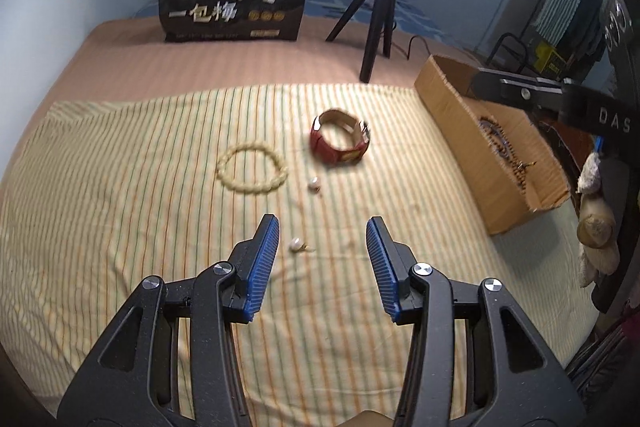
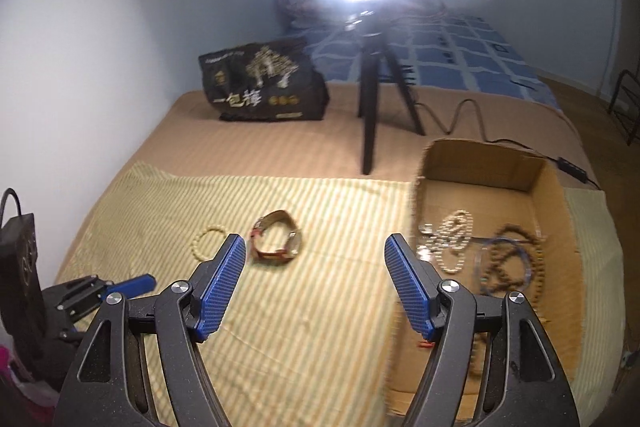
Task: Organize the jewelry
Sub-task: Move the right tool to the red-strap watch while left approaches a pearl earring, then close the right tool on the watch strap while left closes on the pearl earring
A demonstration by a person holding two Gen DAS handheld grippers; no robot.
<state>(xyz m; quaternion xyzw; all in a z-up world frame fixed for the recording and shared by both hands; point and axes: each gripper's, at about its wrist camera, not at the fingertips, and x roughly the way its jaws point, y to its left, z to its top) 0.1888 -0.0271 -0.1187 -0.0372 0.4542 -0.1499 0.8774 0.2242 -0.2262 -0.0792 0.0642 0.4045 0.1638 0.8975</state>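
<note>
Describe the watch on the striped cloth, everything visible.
The watch has a red leather-look strap with a paler tan lining, closed into a loop, and a metal case on its right side. It rests on its edge on the striped cloth, right of the pale bead bracelet and left of the cardboard box. Nothing grips it; its dial is not readable.

A bed with a yellow striped cloth point(image 1: 120, 187) carries a cream bead bracelet point(image 1: 252, 169), red leather watch point(image 1: 340, 141) (ahead of the tongs) and open cardboard box point(image 1: 460, 115), right.
</note>
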